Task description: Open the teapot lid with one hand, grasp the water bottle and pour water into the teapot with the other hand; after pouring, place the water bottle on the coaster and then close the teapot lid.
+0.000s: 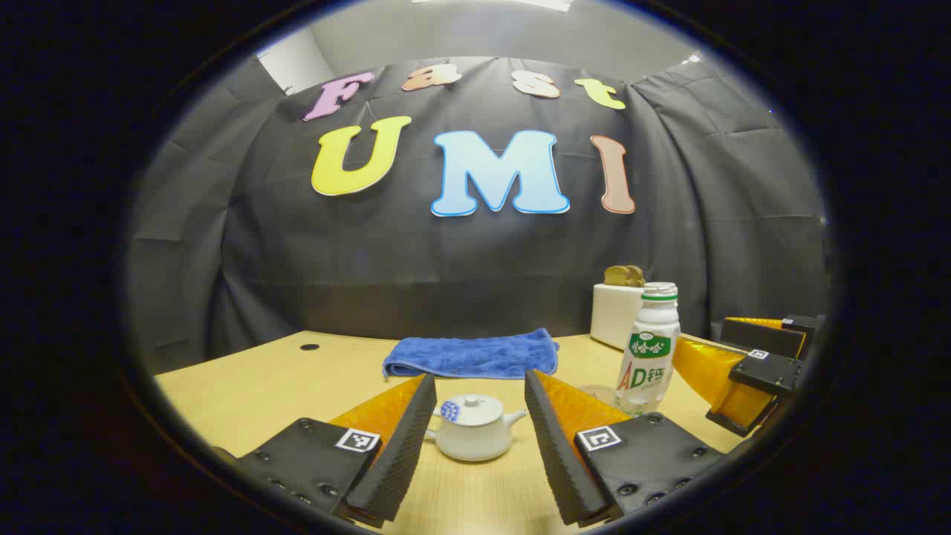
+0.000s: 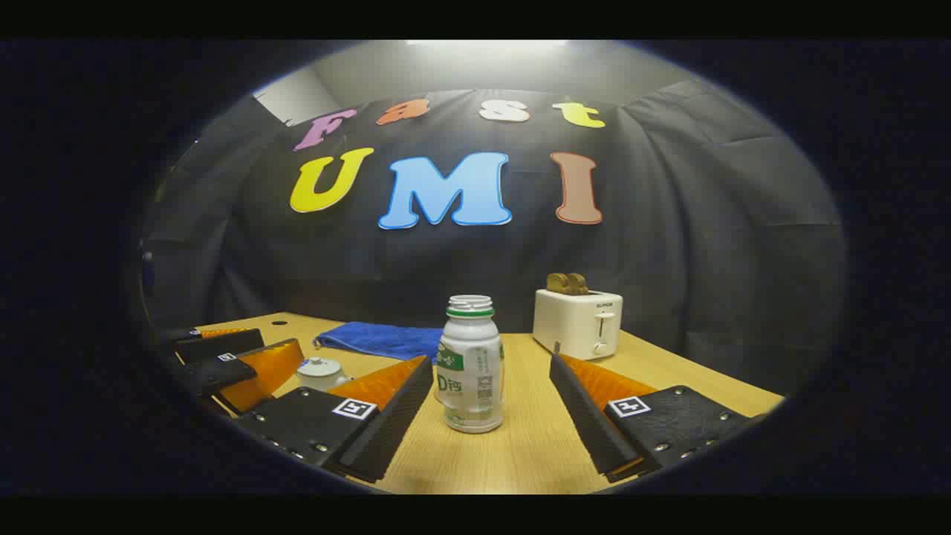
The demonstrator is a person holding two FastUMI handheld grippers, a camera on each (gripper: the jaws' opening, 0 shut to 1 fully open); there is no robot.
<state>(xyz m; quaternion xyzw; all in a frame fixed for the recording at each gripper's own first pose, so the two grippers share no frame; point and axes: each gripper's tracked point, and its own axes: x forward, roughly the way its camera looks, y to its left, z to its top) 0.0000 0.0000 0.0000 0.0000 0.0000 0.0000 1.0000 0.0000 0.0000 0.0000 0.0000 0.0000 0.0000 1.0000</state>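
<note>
**Wooden table, both grippers spread before their targets**

Wooden table (image 1: pixel 245 386) carries everything. Left gripper (image 1: pixel 479 405) hovers with its fingers spread wide, the teapot (image 1: pixel 474 429) sitting on the table just ahead between them, untouched, its lid (image 1: pixel 469 409) on. Right gripper (image 2: pixel 492 386) is spread too, the uncapped bottle (image 2: pixel 470 364) standing upright between its fingers, touched by neither. In the left gripper view the bottle stands just right of the teapot. Behind lie a blue towel (image 1: pixel 474 354) and a white toaster (image 2: pixel 578 324) holding toast
</note>
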